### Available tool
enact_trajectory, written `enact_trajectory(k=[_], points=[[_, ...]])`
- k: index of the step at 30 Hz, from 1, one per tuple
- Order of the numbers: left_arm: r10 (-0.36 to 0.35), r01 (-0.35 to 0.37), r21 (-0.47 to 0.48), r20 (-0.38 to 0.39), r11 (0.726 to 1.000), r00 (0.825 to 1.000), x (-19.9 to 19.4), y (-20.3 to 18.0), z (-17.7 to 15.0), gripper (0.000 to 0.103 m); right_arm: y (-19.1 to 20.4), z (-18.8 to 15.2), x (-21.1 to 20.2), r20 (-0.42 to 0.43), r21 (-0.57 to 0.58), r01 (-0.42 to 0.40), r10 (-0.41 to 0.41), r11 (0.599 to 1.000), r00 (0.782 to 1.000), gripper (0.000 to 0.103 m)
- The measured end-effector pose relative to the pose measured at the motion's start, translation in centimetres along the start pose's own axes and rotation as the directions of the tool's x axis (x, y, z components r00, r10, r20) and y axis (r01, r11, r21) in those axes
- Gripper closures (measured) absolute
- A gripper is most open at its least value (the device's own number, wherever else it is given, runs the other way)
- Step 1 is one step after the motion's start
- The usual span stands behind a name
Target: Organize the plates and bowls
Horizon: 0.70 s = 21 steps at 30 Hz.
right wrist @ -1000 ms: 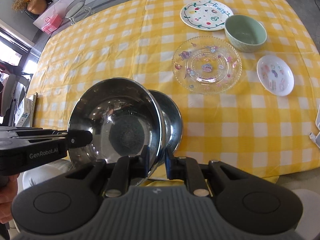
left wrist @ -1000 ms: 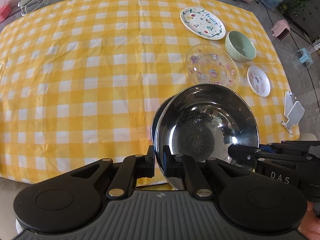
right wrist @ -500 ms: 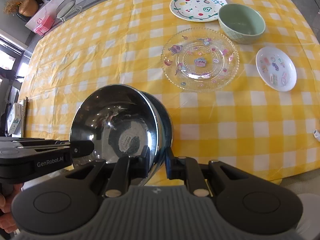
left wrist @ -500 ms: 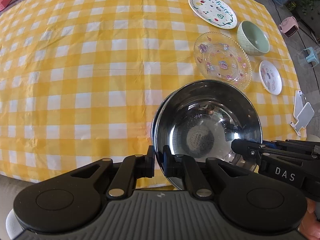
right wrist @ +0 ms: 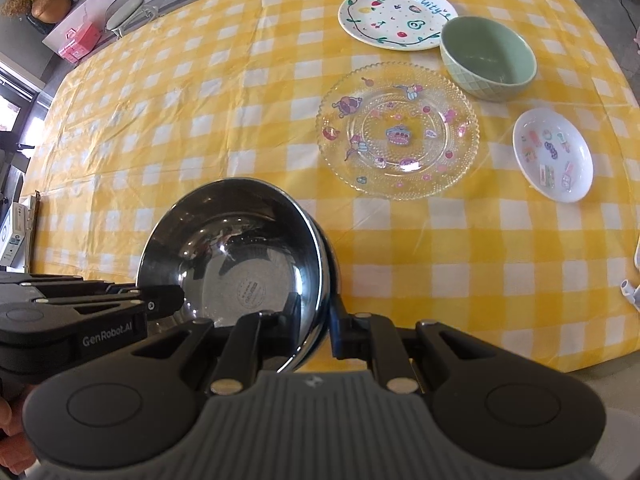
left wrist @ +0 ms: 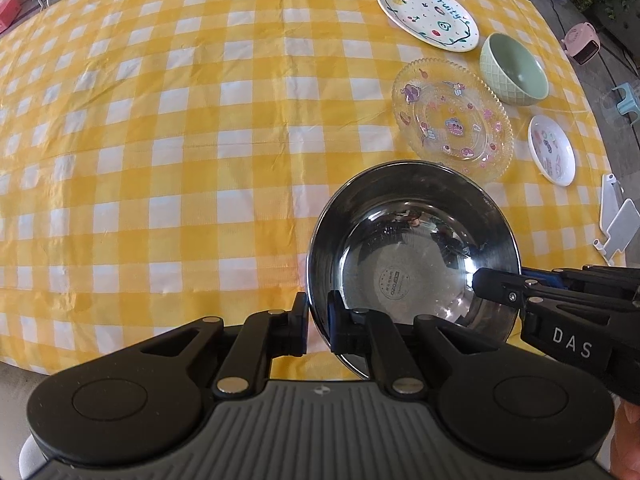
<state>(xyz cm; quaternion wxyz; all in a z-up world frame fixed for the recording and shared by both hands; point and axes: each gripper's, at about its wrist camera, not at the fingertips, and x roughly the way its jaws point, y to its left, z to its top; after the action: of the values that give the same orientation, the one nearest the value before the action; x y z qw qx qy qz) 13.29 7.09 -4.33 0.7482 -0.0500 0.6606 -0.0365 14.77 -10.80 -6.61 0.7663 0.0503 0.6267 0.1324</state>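
Observation:
A shiny steel bowl (left wrist: 412, 248) (right wrist: 236, 248) hangs tilted near the front edge of the yellow checked table (left wrist: 160, 120). My left gripper (left wrist: 318, 320) is shut on its left rim. My right gripper (right wrist: 320, 324) grips the opposite rim, its jaws still closing on it. A second steel bowl (right wrist: 330, 256) shows as a thin edge right under the first. Farther right lie a fruit-patterned plate (left wrist: 426, 14) (right wrist: 396, 16), a green bowl (left wrist: 514, 70) (right wrist: 488, 56), a clear glass plate (left wrist: 452, 118) (right wrist: 398, 130) and a small white dish (left wrist: 552, 150) (right wrist: 552, 154).
A white plastic object (left wrist: 616, 220) sits past the table's right edge and a pink heater (left wrist: 582, 42) stands on the floor beyond. A round stool (right wrist: 124, 8) stands behind the table's far left corner. The cloth's left half holds nothing.
Both grippers have sunk with the upper steel bowl. The lower bowl, which stuck out well to one side before, is now almost covered by it.

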Motion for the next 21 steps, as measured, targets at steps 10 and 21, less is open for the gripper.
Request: enact_trajectory(k=[10,21], points=[[0.021,-0.022,0.032,0.027,0.999,0.999,0.1,-0.4,-0.2,0.093,-0.2,-0.1,-0.1,0.008,-0.014,0.003,-0.003,1.000,1.000,0.092],[0.033,-0.036,0.042,0.066,0.998,0.997,-1.1,-0.7,0.0,0.093,-0.8,0.0,-1.3,0.053,0.000,-0.017,0.017,1.000,0.998,0.093]])
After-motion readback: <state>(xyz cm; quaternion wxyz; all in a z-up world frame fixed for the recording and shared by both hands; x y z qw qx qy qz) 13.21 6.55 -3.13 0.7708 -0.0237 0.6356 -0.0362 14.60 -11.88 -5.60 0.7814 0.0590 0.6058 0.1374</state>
